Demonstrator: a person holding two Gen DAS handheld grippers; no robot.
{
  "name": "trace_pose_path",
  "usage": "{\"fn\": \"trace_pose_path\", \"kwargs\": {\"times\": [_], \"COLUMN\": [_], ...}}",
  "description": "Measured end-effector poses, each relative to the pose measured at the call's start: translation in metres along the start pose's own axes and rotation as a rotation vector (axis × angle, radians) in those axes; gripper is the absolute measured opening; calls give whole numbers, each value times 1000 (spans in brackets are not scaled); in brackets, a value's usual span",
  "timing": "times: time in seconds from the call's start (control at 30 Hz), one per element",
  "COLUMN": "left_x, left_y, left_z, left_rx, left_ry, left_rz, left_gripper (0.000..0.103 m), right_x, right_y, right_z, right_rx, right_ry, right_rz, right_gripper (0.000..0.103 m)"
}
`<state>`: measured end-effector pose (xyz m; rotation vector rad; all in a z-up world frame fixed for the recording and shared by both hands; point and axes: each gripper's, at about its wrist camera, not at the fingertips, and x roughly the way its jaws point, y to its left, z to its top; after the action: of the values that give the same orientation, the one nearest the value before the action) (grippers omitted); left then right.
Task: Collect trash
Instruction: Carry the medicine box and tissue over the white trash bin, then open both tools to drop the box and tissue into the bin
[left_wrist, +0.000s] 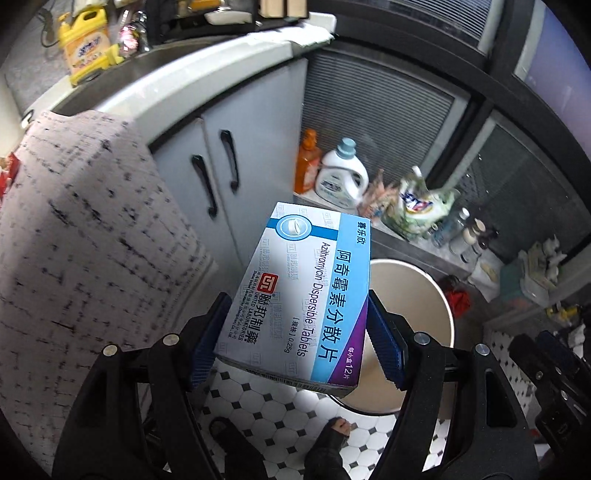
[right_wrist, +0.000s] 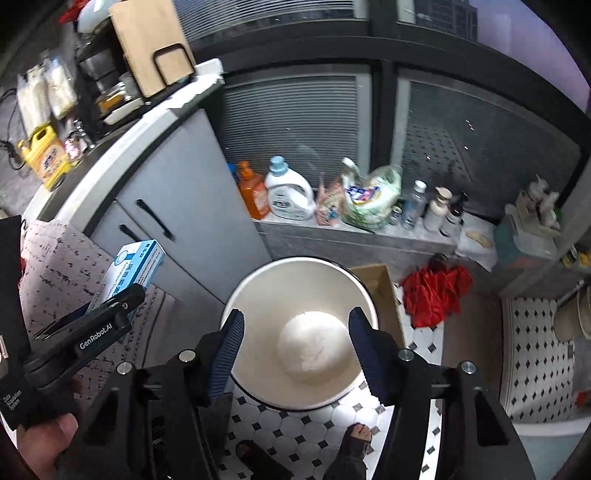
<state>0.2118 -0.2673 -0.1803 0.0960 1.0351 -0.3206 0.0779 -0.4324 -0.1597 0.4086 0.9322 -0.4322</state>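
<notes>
Medicine box (left_wrist: 295, 295) — in left hand-held gripper (left_wrist: 295, 332)

You stand on a black-and-white tiled floor (right_wrist: 310, 432); grey cabinet doors (right_wrist: 177, 206) to your left, dark slatted windows (right_wrist: 291, 114) ahead.
</notes>
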Motion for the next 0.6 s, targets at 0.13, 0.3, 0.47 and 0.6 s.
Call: {"fn": "trace_pose_path", "kwargs": {"times": [0.13, 0.3, 0.47, 0.6], "left_x": [5, 13, 18, 11], "left_y": [-22, -48, -69, -63], "left_z": [-2, -6, -8, -4], "left_rx": [32, 67, 102, 82], "left_ry": [12, 41, 52, 38], "left_rz": [-40, -109, -144, -133], "left_gripper": [72, 72, 86, 88], "right_x": [-5, -13, -18, -21], "right_y": [-17, -34, -46, -47], "right_z": [-6, -12, -16, -16], "right_rx": [37, 79, 107, 114], "right_ry": [12, 12, 11, 6], "right_rz": [-32, -68, -87, -84], "right_gripper": [59, 59, 60, 60]}}
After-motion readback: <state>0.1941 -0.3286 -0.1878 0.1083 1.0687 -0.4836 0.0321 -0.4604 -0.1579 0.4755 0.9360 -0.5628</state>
